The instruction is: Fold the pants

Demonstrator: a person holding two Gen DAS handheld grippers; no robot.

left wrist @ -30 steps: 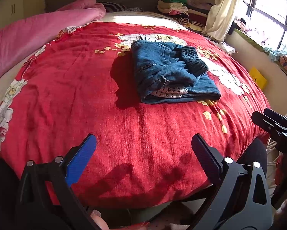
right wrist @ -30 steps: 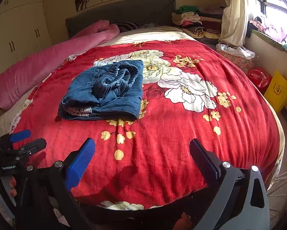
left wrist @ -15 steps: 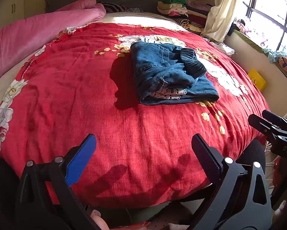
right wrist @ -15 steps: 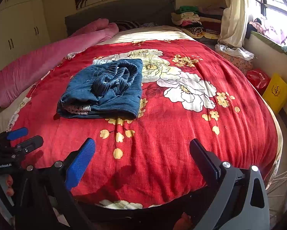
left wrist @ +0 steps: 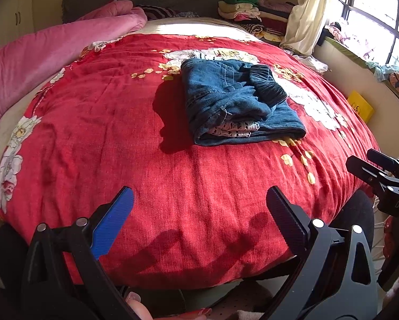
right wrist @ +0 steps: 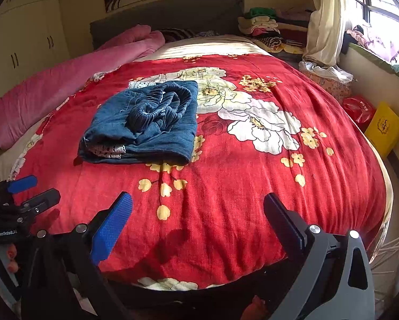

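- The pants (left wrist: pixel 239 104) are blue denim, already in a folded bundle on the red floral bedspread (left wrist: pixel 119 146), with the ribbed elastic waistband (right wrist: pixel 159 101) bunched on top.
- Some white lacy fabric (left wrist: pixel 236 129) peeks out of the near edge of the bundle. Can't really tell if it's a lining or a separate piece.
- Left gripper (left wrist: pixel 199 213) has its fingers spread wide with nothing between them, sitting at the foot of the bed; the pants are around 12 o'clock from it, well apart.
- Right gripper (right wrist: pixel 198 217) is also wide apart and holding nothing; from its camera the pants are around 11 o'clock, well apart.
- A pink blanket (right wrist: pixel 66 85) runs along the bed's far left side, about 10 o'clock.
- A stack of folded clothes (right wrist: pixel 266 29) sits by the headboard at 1 o'clock.
- A yellow bag (right wrist: pixel 384 128) is on the floor next to the bed at 3 o'clock, just beside a red one (right wrist: pixel 358 109).
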